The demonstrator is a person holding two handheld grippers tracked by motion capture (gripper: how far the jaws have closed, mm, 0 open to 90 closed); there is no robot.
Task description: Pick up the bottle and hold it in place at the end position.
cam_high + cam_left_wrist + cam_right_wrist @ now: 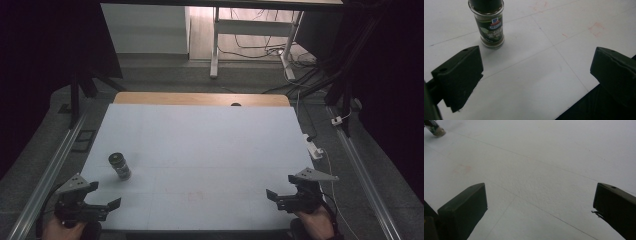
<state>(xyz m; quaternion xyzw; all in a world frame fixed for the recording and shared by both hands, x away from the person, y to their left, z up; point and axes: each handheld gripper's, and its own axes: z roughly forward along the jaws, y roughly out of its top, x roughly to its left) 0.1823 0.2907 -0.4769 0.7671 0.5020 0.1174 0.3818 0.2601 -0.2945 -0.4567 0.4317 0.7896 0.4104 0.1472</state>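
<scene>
1. A white, flat tabletop (pixel 200 150) with faint pencil-thin grid lines and a few reddish marks fills the middle of the high view; a strip of light wood shows along its far edge.
2. A small glass spice jar with a dark cap and a green label (pixel 120 166) stands upright on the near-left part of the tabletop.
3. The left claw (pixel 107 206), black with a grey three-cornered plate on top, is held at the near-left corner, near the jar but apart from it. Its jaws stand wide apart with nothing between them.
4. In the left gripper view the jar (pixel 489 25) stands just beyond the left-hand jaw, untouched.
5. The right claw (pixel 274 197) is held at the near-right corner, well apart from the jar, jaws spread wide and holding nothing.
</scene>
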